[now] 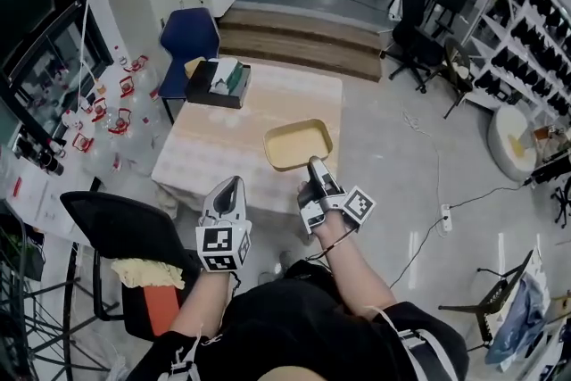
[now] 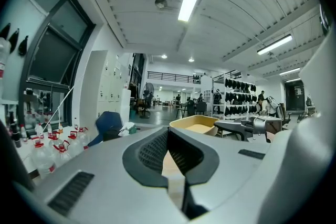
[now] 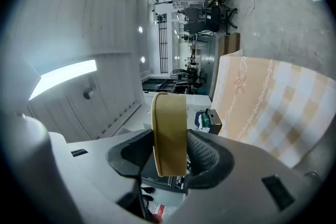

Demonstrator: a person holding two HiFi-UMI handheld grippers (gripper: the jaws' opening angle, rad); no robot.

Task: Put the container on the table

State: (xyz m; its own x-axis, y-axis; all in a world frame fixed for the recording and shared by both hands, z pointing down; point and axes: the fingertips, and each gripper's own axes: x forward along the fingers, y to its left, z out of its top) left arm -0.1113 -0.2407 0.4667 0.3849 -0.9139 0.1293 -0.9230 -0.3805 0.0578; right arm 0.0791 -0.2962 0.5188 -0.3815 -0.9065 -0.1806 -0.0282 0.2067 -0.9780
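Observation:
The container (image 1: 297,143) is a shallow yellow tray, held level over the near right corner of the table (image 1: 214,147), which wears a pale checked cloth. My right gripper (image 1: 314,165) is shut on the tray's near rim. In the right gripper view the rim (image 3: 169,134) stands pinched between the two black pads of that gripper (image 3: 169,157), with the table (image 3: 262,107) beyond. My left gripper (image 1: 228,186) hovers by the table's near edge, jaws together and nothing in them. From the left gripper (image 2: 169,152) view the tray (image 2: 195,124) shows ahead to the right.
A black box (image 1: 219,82) with a tissue pack sits on the table's far left corner. A blue chair (image 1: 189,36) stands behind it. A black chair (image 1: 125,236) with a yellow cloth is at my left. Red-capped bottles (image 1: 107,111) crowd the floor on the left.

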